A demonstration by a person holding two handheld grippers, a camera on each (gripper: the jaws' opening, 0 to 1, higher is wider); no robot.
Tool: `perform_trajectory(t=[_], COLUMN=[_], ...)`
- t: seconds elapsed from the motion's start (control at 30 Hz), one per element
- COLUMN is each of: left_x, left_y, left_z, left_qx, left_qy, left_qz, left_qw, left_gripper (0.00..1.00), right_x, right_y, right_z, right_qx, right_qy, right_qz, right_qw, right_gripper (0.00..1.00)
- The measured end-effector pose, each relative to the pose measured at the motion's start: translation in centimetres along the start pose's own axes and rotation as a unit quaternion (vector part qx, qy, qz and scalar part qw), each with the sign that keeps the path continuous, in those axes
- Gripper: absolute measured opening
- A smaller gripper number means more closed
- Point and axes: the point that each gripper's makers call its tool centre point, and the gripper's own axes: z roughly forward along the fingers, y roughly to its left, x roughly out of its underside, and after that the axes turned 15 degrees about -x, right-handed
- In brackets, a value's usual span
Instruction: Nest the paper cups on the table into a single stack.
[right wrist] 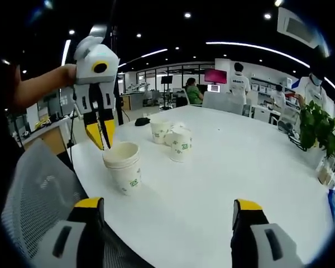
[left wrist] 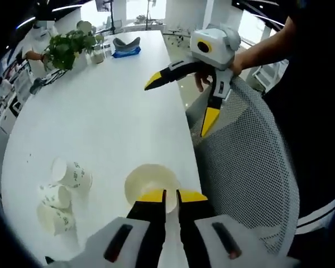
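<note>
White cups point(right wrist: 124, 166) — green print; table point(right wrist: 212, 184) white.

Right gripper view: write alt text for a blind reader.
The left gripper, jaws nearly shut, pinches the rim of a paper cup on a white table. Three more cups cluster behind; the right gripper is open in the foreground.

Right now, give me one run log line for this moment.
left gripper: shut on stacked cup rim | stacked cup: upright, near table edge | right gripper: open, raised | loose cups: three, clustered apart

Left gripper point(left wrist: 171, 196) has its fingers nearly together, while right gripper point(right wrist: 166, 211) holds its fingers wide apart.
</note>
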Motion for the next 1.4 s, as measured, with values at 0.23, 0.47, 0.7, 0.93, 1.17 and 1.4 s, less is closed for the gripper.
perform_trajectory(t=[0.23,0.47,0.7,0.93,1.17,1.4], left_x=[1.1,1.6,2.3,4.4,6.1,6.1], left_y=[3.3,7.4,11.4,14.5,17.0,19.4], left_z=[-0.7,-1.6,-2.4,-1.5,-0.9,-0.4], left_qx=[-0.05,-0.106,-0.149,-0.174,-0.203,-0.218], left_qy=[-0.023,-0.07,-0.113,-0.115,-0.093,-0.084], left_qz=[-0.048,-0.112,-0.149,-0.155,-0.16,-0.154], left_qw=[0.9974,0.9856,0.9711,0.9657,0.9616,0.9599], left_gripper=[0.16,0.27,0.31,0.31,0.31,0.29], right_x=[-0.2,-0.3,-0.3,-0.1,-0.1,0.0], right_y=[0.0,0.0,0.1,0.1,0.1,0.0], right_z=[0.0,-0.1,0.0,0.1,0.1,0.1], right_qx=[-0.001,-0.001,-0.002,-0.003,-0.003,0.0], right_qy=[-0.007,-0.011,-0.008,-0.005,-0.003,0.0], right_qz=[0.002,0.004,0.003,0.001,0.0,0.0], right_qw=[1.0,0.9999,1.0,1.0,1.0,1.0], right_gripper=[0.99,0.99,0.99,0.99,0.99,0.98])
